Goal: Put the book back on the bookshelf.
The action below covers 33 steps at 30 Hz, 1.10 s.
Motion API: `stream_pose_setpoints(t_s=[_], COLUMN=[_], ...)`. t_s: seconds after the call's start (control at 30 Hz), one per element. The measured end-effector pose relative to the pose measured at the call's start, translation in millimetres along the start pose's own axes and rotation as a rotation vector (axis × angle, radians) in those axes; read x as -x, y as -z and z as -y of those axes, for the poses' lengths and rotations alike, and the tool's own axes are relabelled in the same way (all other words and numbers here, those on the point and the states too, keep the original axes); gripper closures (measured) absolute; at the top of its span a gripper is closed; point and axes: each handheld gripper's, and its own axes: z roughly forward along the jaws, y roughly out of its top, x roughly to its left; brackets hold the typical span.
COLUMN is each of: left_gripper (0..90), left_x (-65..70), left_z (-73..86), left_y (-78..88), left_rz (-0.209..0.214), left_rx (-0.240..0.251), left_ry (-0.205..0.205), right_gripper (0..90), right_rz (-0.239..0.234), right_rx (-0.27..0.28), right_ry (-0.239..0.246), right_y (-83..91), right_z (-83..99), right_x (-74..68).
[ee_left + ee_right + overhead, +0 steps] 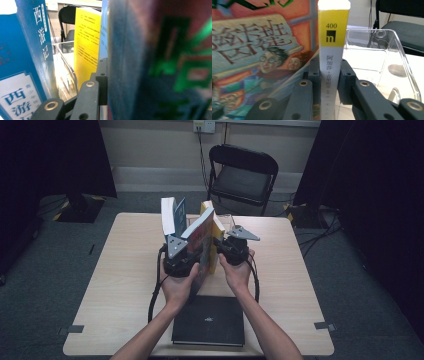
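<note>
Toward the surface's (125,285) far edge, the right claw (329,82) clamps the yellow-spined paperback (331,62) upright while the left claw (105,75) clenches the illustrated red book (200,232), slotting it alongside.

My right tongs (329,75) are black, and the book (331,65) in them has a yellow-and-white spine with black characters. The left book (27,62) is blue with white characters. The leaning one (259,57) is orange-red with cartoon faces. The near notebook (209,320) is black
</note>
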Motion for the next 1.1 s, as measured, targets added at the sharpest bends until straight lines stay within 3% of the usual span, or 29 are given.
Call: stream_pose_setpoints(t_s=[0.17, 0.4, 0.53, 0.6, 0.73, 0.93, 1.1], left_gripper=[74.5, 74.4, 74.3, 74.2, 73.8, 72.2, 70.0], left_x=[-0.4, -5.4, -0.5, -0.6, 0.5, 1.4, -1.4], left_z=[0.5, 3.5, 7.3, 8.1, 6.9, 9.3, -0.6], left_y=[-8.7, -23.2, -33.8, -37.4, -40.1, -39.2, -35.3], left_rz=[0.002, -0.038, -0.062, -0.051, -0.050, -0.038, -0.028], left_rx=[0.018, 0.007, 0.010, 0.010, 0.008, 0.012, -0.028], left_ry=[-0.024, -0.036, -0.059, -0.041, -0.068, -0.054, -0.039], right_gripper=[76.4, 76.4, 76.4, 76.4, 76.3, 76.2, 76.1], right_rz=[0.005, 0.000, -0.001, -0.002, -0.003, -0.005, -0.008], right_rx=[-0.004, -0.005, -0.007, -0.008, -0.008, -0.009, -0.011], right_ry=[-0.003, 0.008, 0.012, 0.012, 0.013, 0.020, 0.023], right_y=[-1.7, -1.3, -1.4, -0.8, -0.7, -0.1, 0.8], right_z=[-1.1, -0.7, -1.2, -0.9, -1.0, -0.5, 0.0], right_x=[0.6, 0.0, 0.7, 0.5, 0.4, -0.7, -2.0])
